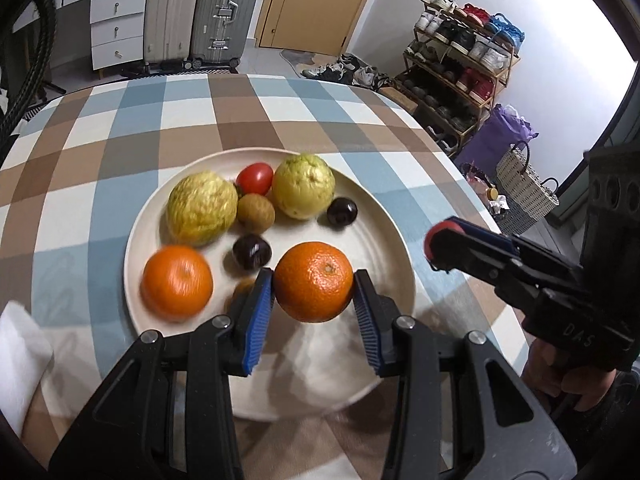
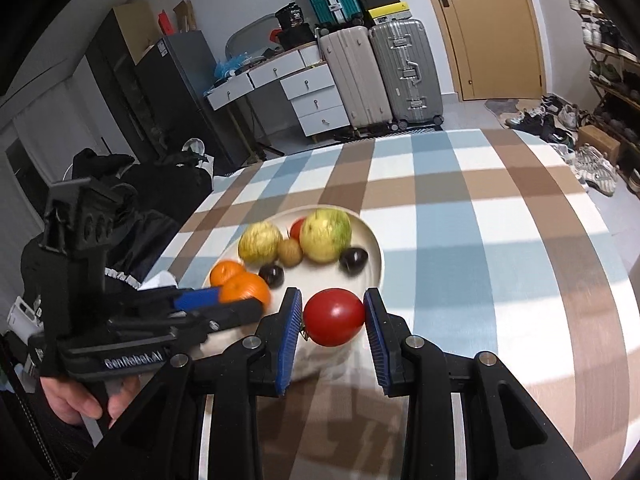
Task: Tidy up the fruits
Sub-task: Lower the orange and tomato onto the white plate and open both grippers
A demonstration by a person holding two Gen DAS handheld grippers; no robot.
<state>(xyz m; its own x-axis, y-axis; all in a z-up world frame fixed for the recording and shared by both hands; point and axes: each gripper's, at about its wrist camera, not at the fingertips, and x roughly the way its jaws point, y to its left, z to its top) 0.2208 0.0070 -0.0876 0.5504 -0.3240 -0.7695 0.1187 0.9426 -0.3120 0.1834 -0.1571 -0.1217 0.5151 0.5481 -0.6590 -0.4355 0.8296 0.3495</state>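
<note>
My left tool (image 1: 313, 285) pinches a firm, light orange (image 1: 313, 281) across its middle, my right tool (image 2: 333, 316) a smooth, softer tomato (image 2: 334, 322) I'd squeeze gently.

A lived-in home: suitcases (image 2: 380, 72) by a door (image 2: 488, 28), laden shoe rack (image 1: 460, 64), checked tablecloth (image 1: 160, 120).

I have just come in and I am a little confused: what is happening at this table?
A person is sorting fruit with a handheld tool in each hand. The left tool grips an orange, the right tool grips a red tomato, both above the near part of a pale plate. On the plate lie another orange, two guavas and some small fruits.
</note>
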